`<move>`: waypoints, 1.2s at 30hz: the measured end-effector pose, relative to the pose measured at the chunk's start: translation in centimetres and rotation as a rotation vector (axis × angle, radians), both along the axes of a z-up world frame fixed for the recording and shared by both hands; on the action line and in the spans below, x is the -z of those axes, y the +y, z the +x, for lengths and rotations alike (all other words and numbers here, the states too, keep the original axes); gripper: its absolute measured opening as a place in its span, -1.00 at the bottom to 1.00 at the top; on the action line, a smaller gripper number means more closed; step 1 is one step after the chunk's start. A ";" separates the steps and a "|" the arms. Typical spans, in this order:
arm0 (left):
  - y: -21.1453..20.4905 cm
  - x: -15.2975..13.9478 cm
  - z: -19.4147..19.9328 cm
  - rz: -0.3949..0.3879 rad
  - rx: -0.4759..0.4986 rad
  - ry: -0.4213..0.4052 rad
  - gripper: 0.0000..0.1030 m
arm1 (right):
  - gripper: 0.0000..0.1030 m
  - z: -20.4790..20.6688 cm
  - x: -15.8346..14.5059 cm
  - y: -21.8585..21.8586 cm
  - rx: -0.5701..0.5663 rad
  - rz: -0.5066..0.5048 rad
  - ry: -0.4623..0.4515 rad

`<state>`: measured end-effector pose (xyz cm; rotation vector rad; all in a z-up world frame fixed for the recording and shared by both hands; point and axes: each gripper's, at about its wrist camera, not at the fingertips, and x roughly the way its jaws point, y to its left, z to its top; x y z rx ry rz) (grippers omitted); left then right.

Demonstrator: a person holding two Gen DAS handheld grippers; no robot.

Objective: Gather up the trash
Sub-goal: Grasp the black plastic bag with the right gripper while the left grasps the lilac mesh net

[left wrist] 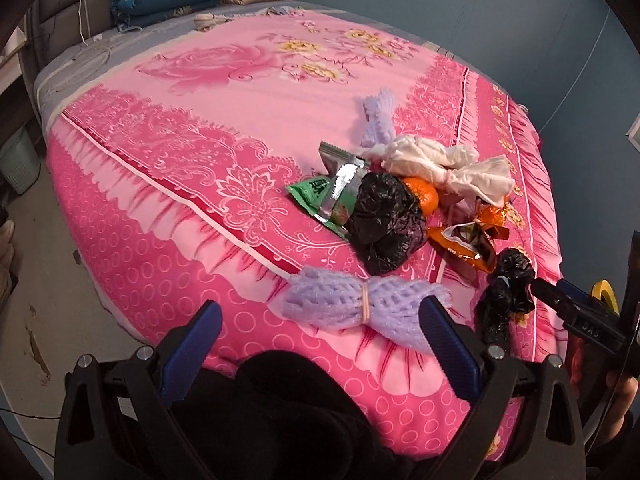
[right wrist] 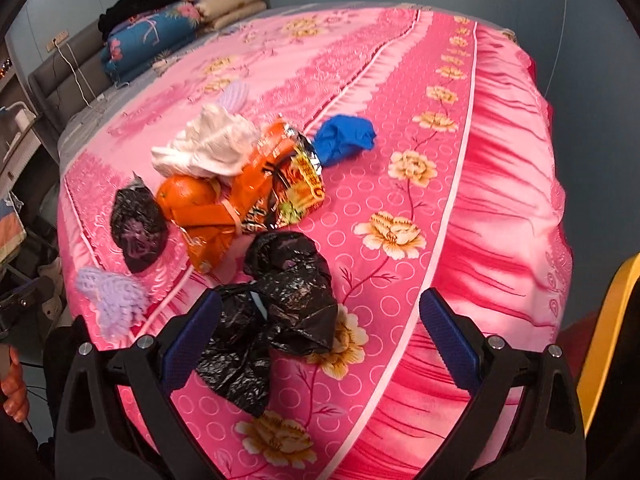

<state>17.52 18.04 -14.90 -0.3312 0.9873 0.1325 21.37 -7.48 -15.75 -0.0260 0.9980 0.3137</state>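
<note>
The trash lay heaped near the bed's [left wrist: 168, 92] near right corner: a black bag [right wrist: 276, 304], orange wrappers [right wrist: 256, 196], an orange [right wrist: 186, 194], white tissue [right wrist: 212, 148], purple foam net [left wrist: 360, 300]. The right gripper [right wrist: 320, 332] hung wide open over the bag, holding nothing; the left gripper [left wrist: 320, 340], equally open and empty, faced the net. I judged the slick bag might slip, or the orange roll off.

Crumpled bags [right wrist: 280, 300], wrappers [right wrist: 276, 184] and foam nets [left wrist: 364, 304] litter the pink bedspread [left wrist: 224, 120].
</note>
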 end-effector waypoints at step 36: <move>-1.7 2.2 1.0 -0.098 0.057 -0.076 -0.61 | -0.51 0.2 0.2 0.5 -0.083 0.087 0.038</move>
